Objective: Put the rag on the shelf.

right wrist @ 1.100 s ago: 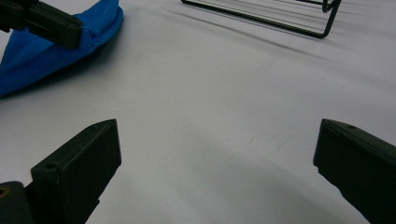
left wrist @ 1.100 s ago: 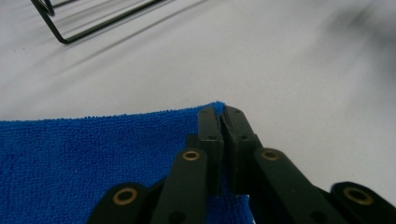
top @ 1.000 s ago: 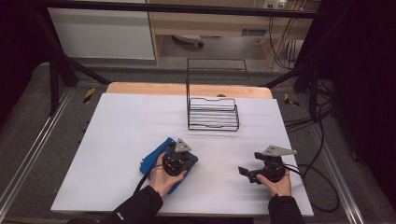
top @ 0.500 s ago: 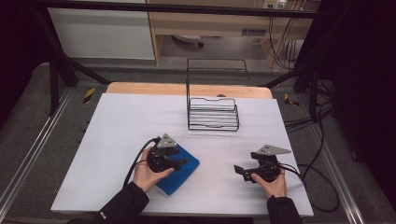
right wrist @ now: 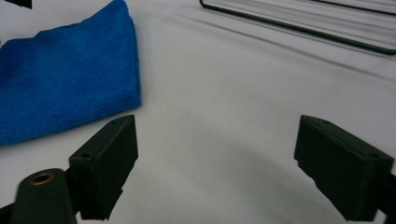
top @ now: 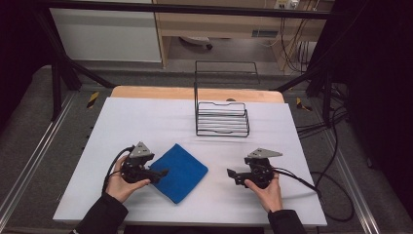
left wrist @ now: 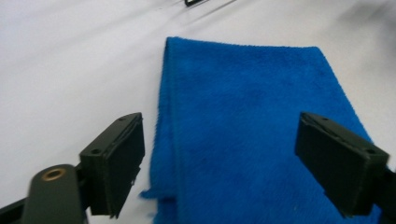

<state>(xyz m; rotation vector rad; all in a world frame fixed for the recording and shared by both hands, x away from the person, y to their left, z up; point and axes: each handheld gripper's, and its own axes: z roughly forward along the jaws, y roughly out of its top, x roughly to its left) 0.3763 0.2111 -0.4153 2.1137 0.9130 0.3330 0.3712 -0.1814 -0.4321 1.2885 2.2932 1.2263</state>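
White table takes up most of the scene, with a black wire rack standing at its far middle, well apart from the cloth. The thing in hand is a folded blue microfibre cloth, lying flat on the near half of the table between the two grippers, closer to the left one. I judge it light, soft and limp: no stiffness, so it will sag and unfold if lifted by one layer. The nap looks grippy rather than slick, nothing fragile about it. Best hold is probably a corner or the folded edge, pinching all layers together; the thick doubled edge seen in the left gripper view is the obvious spot. Left gripper sits at the cloth's near-left edge, jaws spread wide with the cloth between and below them, pinching nothing. Right gripper rests over bare table, just off the cloth, jaws also spread and empty. No brand, label or readable writing anywhere.
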